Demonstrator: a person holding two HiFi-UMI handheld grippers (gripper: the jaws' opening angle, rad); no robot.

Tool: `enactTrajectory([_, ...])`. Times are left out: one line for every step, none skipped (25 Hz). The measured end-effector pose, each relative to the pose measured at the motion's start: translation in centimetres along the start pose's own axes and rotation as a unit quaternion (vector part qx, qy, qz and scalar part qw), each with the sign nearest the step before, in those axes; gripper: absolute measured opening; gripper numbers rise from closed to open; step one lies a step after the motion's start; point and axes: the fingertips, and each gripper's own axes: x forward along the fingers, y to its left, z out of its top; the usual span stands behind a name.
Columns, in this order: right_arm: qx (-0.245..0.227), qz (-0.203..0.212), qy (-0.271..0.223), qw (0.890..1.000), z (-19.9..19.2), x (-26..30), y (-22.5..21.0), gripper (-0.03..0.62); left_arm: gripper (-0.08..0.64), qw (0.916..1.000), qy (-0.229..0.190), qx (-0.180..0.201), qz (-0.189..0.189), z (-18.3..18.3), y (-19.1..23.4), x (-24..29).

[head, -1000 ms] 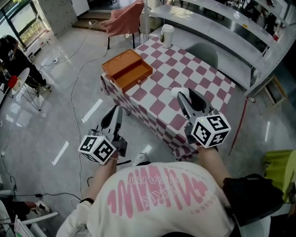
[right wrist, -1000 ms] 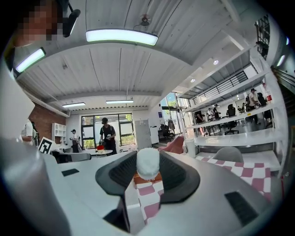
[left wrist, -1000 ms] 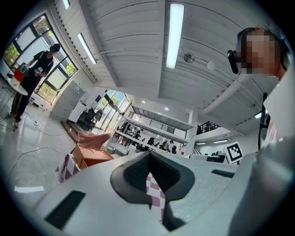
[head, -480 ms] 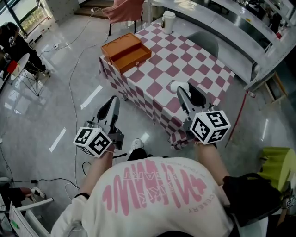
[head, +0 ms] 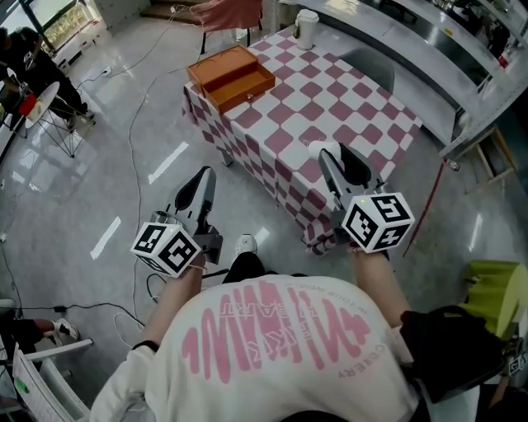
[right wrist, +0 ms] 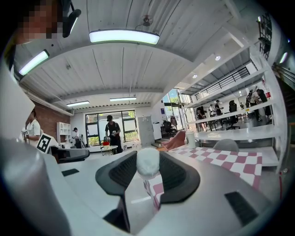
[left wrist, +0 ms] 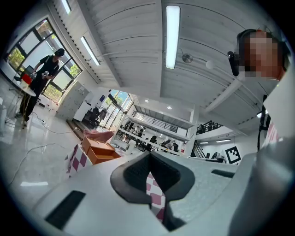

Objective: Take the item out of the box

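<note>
Overhead, orange box (head: 231, 77), close-up, white item (right wrist: 147, 162) gripped

Two grippers: left gripper (head: 203, 176), right gripper (head: 332, 155). One checkered table (head: 330, 91). One orange box (head: 231, 76). One white cup (head: 306, 27). One small white ball (right wrist: 148, 162). Two chairs: pink-draped chair (head: 227, 12), grey chair (head: 373, 72). Bystanders (right wrist: 112, 131): at least two by far windows.

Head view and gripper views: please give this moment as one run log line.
right gripper: shut on white round item | left gripper: shut, empty | orange box: open, on checkered table
</note>
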Motion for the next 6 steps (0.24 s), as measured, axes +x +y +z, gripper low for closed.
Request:
enactTrajectory([0.000, -0.001, -0.001, 1.000, 0.0, -0.2, 0.0, 0.150, 0.008, 1.0000, 0.000, 0.000, 0.000, 0.0, -0.1, -0.3])
enactTrajectory([0.000, -0.001, -0.001, 1.000, 0.0, -0.3, 0.1, 0.150, 0.008, 1.0000, 0.001, 0.000, 0.000, -0.1, -0.2, -0.5])
enactTrajectory([-0.001, -0.002, -0.001, 1.000, 0.1, -0.4, 0.1, 0.150, 0.007, 1.0000, 0.001, 0.000, 0.001, -0.2, -0.2, -0.7])
enactTrajectory([-0.002, -0.003, -0.001, 1.000, 0.0, -0.5, 0.1, 0.150, 0.007, 1.0000, 0.001, -0.001, 0.002, -0.3, -0.2, -0.9])
enactTrajectory([-0.003, -0.003, 0.000, 1.000, 0.0, -0.6, 0.1, 0.150, 0.008, 1.0000, 0.001, -0.002, 0.003, -0.4, -0.2, -1.1])
enactTrajectory([-0.003, -0.003, 0.000, 1.000, -0.1, -0.7, 0.2, 0.150, 0.007, 1.0000, 0.002, -0.003, 0.004, -0.5, -0.2, -1.3])
